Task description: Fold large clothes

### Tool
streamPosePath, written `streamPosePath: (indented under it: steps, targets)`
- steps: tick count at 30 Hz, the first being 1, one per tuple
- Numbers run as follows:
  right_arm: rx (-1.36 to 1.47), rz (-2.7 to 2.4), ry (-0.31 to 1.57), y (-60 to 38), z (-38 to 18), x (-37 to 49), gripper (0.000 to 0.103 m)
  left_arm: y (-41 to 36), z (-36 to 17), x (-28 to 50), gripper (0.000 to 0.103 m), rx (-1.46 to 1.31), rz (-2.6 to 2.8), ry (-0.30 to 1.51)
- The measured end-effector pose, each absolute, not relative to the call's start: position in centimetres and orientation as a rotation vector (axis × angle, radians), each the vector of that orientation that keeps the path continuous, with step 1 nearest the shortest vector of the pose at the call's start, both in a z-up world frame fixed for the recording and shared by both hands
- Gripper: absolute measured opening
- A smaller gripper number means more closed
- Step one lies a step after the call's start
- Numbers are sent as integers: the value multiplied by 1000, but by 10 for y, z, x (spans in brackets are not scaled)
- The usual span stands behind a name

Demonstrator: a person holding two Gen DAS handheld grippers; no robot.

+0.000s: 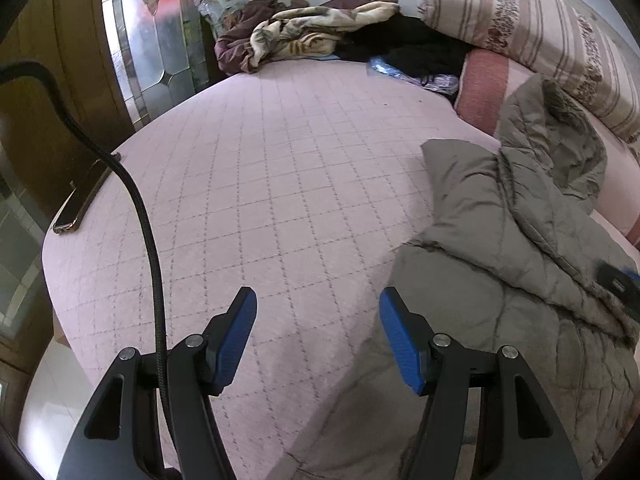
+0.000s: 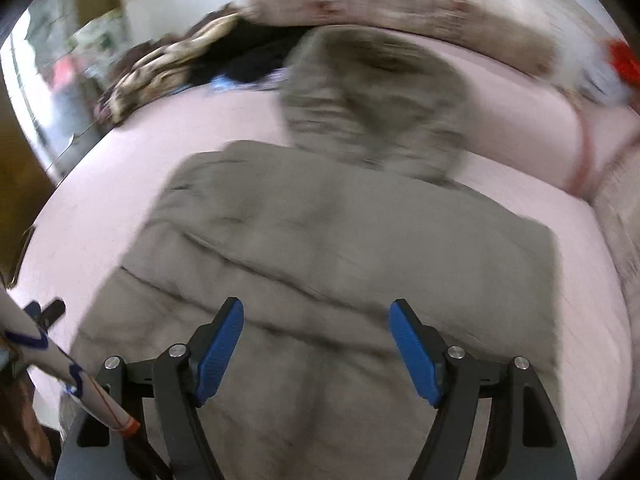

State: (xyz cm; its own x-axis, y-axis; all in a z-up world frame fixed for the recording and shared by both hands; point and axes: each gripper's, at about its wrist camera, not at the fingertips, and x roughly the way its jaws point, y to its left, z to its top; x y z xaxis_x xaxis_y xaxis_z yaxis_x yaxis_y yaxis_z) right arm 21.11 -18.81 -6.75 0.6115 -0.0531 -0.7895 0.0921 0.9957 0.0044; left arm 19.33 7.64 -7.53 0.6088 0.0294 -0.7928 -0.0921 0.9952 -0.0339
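Observation:
A grey-green padded coat lies on the pink quilted bed, at the right of the left wrist view, one sleeve folded across its body. My left gripper hovers open over bare bedspread just left of the coat's edge, nothing between its blue pads. The blurred right wrist view looks down on the same coat, its fur-trimmed hood toward the pillows. Above the coat's lower body my right gripper stands open and holds nothing. A dark tip of the right gripper shows on the coat at the far right.
A heap of blankets and dark clothes lies at the far end of the bed. Striped pillows line the right side. A phone rests at the bed's left edge beside a wooden wardrobe. A black cable hangs by my left gripper.

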Motion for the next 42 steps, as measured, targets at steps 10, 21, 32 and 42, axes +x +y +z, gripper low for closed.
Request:
streamPosePath:
  steps: [10, 21, 32, 42]
  targets:
    - [-121, -124, 999, -126, -112, 304, 25, 104, -77, 203, 63, -156, 71, 946]
    - [-32, 42, 1019, -92, -105, 291, 37, 99, -81, 204, 63, -167, 67, 971]
    - [80, -56, 845, -164, -56, 214, 67, 83, -77, 194, 63, -124, 29, 949]
    - [245, -201, 1066, -225, -123, 245, 60, 76, -78, 195, 63, -99, 20, 953]
